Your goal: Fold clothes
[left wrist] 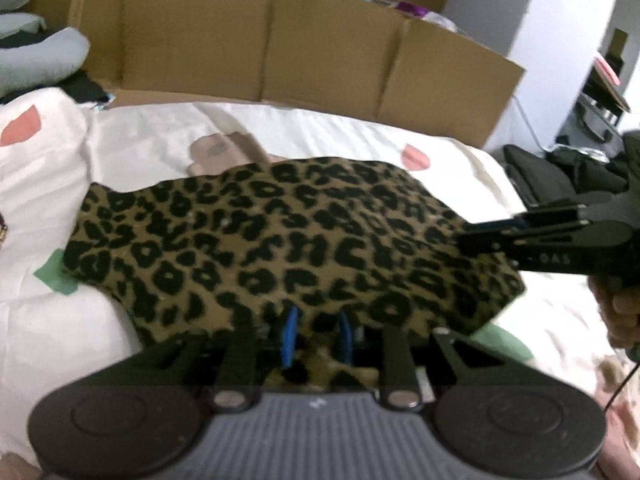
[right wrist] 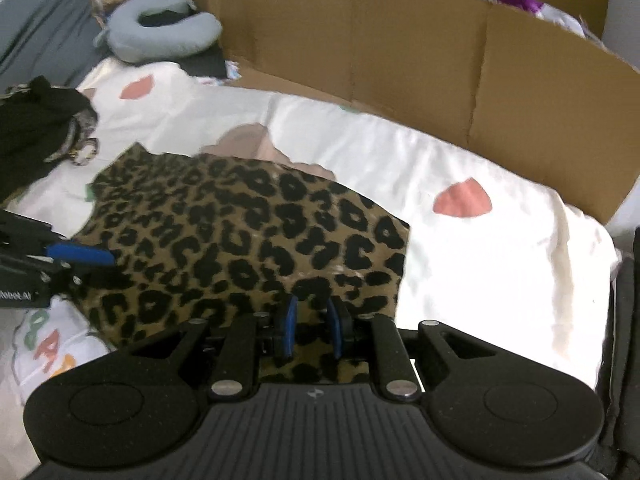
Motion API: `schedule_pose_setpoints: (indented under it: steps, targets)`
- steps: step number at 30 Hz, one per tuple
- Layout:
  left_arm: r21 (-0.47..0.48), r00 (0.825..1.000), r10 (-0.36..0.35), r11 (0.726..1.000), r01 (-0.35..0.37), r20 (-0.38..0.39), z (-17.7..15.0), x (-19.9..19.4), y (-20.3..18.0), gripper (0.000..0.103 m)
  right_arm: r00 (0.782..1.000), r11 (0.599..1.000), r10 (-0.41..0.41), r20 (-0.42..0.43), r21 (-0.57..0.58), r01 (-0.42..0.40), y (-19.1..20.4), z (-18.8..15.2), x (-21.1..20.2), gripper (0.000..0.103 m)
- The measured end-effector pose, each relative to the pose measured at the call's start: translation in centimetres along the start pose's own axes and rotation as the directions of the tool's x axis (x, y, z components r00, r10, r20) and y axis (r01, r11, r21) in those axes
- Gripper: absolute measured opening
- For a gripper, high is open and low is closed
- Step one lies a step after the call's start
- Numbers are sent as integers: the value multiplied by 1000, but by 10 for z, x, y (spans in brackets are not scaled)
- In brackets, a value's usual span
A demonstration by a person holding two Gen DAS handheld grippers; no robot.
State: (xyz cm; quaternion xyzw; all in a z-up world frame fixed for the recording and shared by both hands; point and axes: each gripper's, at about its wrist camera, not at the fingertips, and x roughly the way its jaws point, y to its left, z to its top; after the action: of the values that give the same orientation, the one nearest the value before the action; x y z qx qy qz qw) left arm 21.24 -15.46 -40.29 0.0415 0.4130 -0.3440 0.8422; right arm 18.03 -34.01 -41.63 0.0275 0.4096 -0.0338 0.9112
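A leopard-print garment (left wrist: 280, 240) lies spread on the white patterned bedsheet (left wrist: 340, 136). In the left wrist view, my left gripper (left wrist: 318, 334) is at the garment's near edge, its blue pads close together with leopard fabric bunched between them. In the right wrist view, my right gripper (right wrist: 312, 326) is shut the same way on the near edge of the leopard-print garment (right wrist: 240, 232). Each gripper also shows in the other view: the right gripper (left wrist: 476, 236) bites the cloth's right side, and the left gripper (right wrist: 92, 260) holds its left side.
A low cardboard wall (right wrist: 420, 52) runs along the far side of the bed. A grey neck pillow (right wrist: 160, 36) and a black garment (right wrist: 36, 128) lie at the left. Dark clothes (left wrist: 568, 176) are piled off the right edge. A hand (left wrist: 620, 312) holds the right gripper.
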Motion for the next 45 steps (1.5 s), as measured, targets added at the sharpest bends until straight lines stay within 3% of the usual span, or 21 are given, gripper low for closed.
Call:
schedule_pose_setpoints:
  steps: [9,16,29,37,40,45]
  targets:
    - [48,999,-41,998,42,-4,-7,18,-25,24,998,994,64,1,-84,-64,46,-12,2,24]
    - [60,999,-34,998,35,-27,-12,32,-22,25,999,983,-5,-34,-182,-2,49,-32,14,25]
    - [3,996,83,997,-82,-14,-30,-3,25,24,998,996,-58,-31,-74,56,3,-51,-8,25]
    - [-87,984,179,980,-180,-17,-36,-26,44,25,994,993,-107,-23,56,108,-16,-59,-23,29]
    - [-97,982,188,978,-187,-8,-35,-37,39,26,994,988,-109,-1,107,109,-17,-59,-33,29]
    - [-63,990,138,989,-138,2,-38,-39,20,30,999,996,-49,19,69,48,-1,-59,-41,29]
